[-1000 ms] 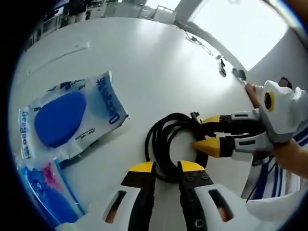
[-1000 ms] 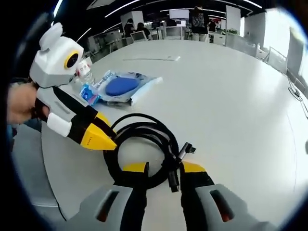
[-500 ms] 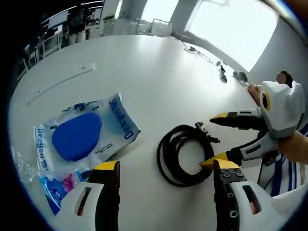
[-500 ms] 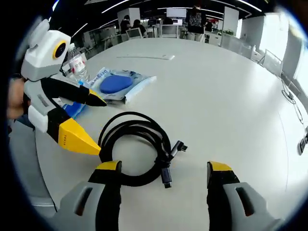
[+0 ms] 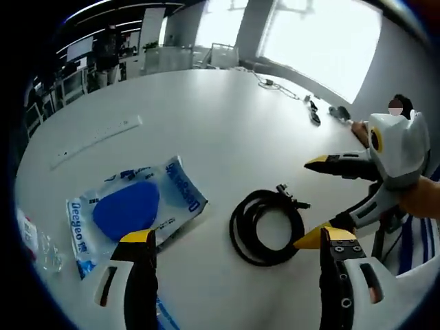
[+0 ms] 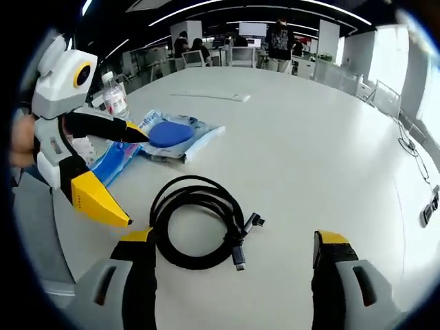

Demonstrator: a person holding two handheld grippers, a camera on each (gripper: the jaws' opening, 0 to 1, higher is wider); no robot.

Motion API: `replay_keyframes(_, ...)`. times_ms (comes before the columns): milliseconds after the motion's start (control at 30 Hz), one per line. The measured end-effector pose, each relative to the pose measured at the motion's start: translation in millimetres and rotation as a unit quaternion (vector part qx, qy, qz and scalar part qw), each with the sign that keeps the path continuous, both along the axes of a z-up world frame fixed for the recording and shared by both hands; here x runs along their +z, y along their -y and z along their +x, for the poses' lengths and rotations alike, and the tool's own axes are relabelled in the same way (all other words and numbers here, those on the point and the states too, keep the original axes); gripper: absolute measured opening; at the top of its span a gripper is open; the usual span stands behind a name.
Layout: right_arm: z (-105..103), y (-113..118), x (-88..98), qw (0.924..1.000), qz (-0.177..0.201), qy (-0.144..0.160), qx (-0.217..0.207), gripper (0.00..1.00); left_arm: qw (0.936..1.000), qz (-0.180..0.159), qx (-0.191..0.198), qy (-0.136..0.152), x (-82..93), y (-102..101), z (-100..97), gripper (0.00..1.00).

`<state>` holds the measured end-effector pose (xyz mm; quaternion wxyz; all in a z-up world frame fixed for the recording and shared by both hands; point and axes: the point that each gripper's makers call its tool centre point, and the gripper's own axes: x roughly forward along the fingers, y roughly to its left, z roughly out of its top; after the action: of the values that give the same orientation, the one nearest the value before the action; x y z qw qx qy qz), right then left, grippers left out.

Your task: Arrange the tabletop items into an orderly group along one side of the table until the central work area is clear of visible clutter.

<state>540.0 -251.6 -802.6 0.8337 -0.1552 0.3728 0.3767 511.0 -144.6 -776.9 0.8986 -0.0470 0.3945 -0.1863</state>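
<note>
Two tongs, left tongs [image 5: 234, 240] and right tongs [image 6: 237, 240], hang released above the coiled cable [image 6: 199, 221], lying just beside the blue packet [image 6: 172, 134] on the bench [image 6: 309, 137]; next, probably another stray item.

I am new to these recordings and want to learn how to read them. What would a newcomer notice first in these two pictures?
First, the coiled black cable lying alone on the white table, between both open grippers. Next, the clear packet with a blue oval pad to the cable's left in the left gripper view. In the right gripper view, a water bottle stands beyond the packet, near the table's edge.
</note>
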Motion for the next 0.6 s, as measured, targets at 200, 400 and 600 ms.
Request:
replay_keyframes(200,-3.4,-5.8,6.7,1.0000,-0.002,0.002,0.008,0.92,1.0000,-0.002,0.010,-0.001,2.8,-8.4,-13.4,0.95)
replay_keyframes(400,-8.9,-16.9,13.0,0.9997,-0.005,0.006,0.022,0.91,0.9998,0.002,0.019,0.000,8.3,-18.5,-26.4,0.93)
replay_keyframes(600,-16.4,-28.7,22.4,0.9994,0.001,0.009,0.032,0.89,0.9998,-0.002,0.017,-0.003,13.4,-25.0,-37.4,0.91)
